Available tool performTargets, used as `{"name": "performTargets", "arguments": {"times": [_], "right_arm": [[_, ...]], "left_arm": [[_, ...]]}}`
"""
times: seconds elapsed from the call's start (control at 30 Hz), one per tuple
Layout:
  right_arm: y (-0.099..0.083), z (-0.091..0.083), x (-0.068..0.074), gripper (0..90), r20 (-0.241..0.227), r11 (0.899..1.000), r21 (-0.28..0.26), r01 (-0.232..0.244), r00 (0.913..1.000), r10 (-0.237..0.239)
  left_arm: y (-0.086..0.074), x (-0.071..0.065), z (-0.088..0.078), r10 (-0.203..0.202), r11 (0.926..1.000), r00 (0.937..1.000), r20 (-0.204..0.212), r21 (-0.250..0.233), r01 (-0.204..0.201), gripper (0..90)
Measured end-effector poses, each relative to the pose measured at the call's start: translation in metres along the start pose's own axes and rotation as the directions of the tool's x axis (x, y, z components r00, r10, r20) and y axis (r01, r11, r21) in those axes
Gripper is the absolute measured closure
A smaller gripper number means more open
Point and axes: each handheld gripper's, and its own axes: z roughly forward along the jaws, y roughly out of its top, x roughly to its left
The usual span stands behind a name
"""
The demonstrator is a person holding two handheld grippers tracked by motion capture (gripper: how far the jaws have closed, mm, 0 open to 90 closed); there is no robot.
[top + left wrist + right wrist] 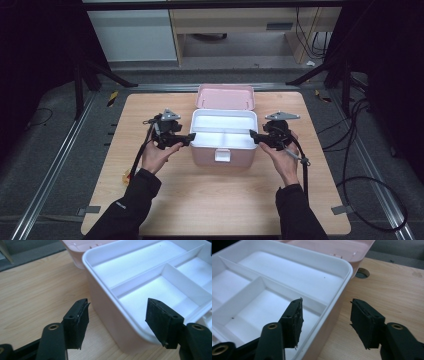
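Now both grippers (189,138) (254,135) astride tray (223,131) rims (jaws apart).

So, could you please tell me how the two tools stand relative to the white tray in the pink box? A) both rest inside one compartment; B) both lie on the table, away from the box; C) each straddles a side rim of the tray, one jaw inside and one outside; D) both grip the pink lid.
C: the left tool and the right tool each have one jaw over the white tray and one outside its rim.

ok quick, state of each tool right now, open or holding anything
left tool: open, jaws astride the left rim of the white tray, pads not pressing on it.
right tool: open, jaws astride the tray's right rim, nothing gripped.
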Motion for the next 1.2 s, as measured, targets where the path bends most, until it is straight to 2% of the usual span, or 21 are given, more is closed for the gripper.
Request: {"name": "performTargets", "arguments": {"times": [0.07,0.13,0.17,0.23,0.27,0.33,0.57,0.67,0.73,0.93,1.07,1.2], "right_arm": [[-0.002,0.004,0.000,49.6,0.015,1.000,0.009,0.012,0.9998,-0.013],[-0.003,0.006,-0.002,52.0,-0.008,1.000,0.014,0.001,1.0000,-0.001],[-0.003,0.007,-0.001,53.8,-0.013,1.000,0.012,0.002,0.9999,-0.002],[-0.003,0.008,0.001,59.5,-0.025,1.000,0.009,0.013,0.9996,-0.013],[-0.003,0.008,0.002,59.5,-0.018,1.000,0.010,0.024,0.9996,-0.024],[-0.003,0.008,0.003,59.5,-0.016,0.999,0.010,0.032,0.9994,-0.031],[-0.004,0.006,0.009,60.8,-0.034,0.999,0.012,0.036,0.9988,-0.036],[-0.004,0.006,0.019,61.4,-0.055,0.999,0.003,0.048,0.9974,-0.047],[-0.003,0.004,0.026,65.5,-0.069,0.997,-0.017,0.070,0.9951,-0.071],[-0.001,0.004,0.045,64.8,-0.087,0.995,-0.003,0.104,0.9908,-0.104],[-0.001,0.008,0.048,60.0,-0.074,0.993,0.007,0.119,0.9903,-0.118],[-0.001,0.008,0.046,60.4,-0.085,0.994,0.008,0.112,0.9901,-0.111]], "left_arm": [[-0.001,-0.002,0.009,0.005,0.9999,1.0000,0.008,0.015,-0.006,37.1],[-0.002,-0.003,0.016,0.016,0.9991,0.9999,0.005,0.039,-0.016,39.9],[-0.003,-0.002,0.017,0.012,0.9993,0.9998,0.018,0.035,-0.012,41.5],[-0.002,-0.001,0.016,0.010,0.9994,0.9997,0.023,0.032,-0.010,49.2],[-0.003,-0.001,0.015,0.017,0.9993,0.9996,0.021,0.032,-0.017,52.8],[-0.003,-0.001,0.015,0.014,0.9993,0.9994,0.032,0.036,-0.015,53.2],[-0.011,-0.002,0.004,0.016,0.9990,0.9998,0.007,0.043,-0.016,52.9],[-0.016,0.001,-0.005,0.018,0.9984,0.9998,-0.004,0.053,-0.018,52.8],[-0.022,0.005,-0.012,0.019,0.9985,0.9997,-0.017,0.051,-0.019,52.9],[-0.032,0.013,-0.024,0.010,0.9989,0.9998,-0.020,0.046,-0.009,53.2],[-0.033,0.014,-0.024,0.006,0.9992,0.9999,-0.012,0.040,-0.006,53.2],[-0.035,0.016,-0.024,-0.005,0.9995,1.0000,0.001,0.032,0.005,53.1]]}}
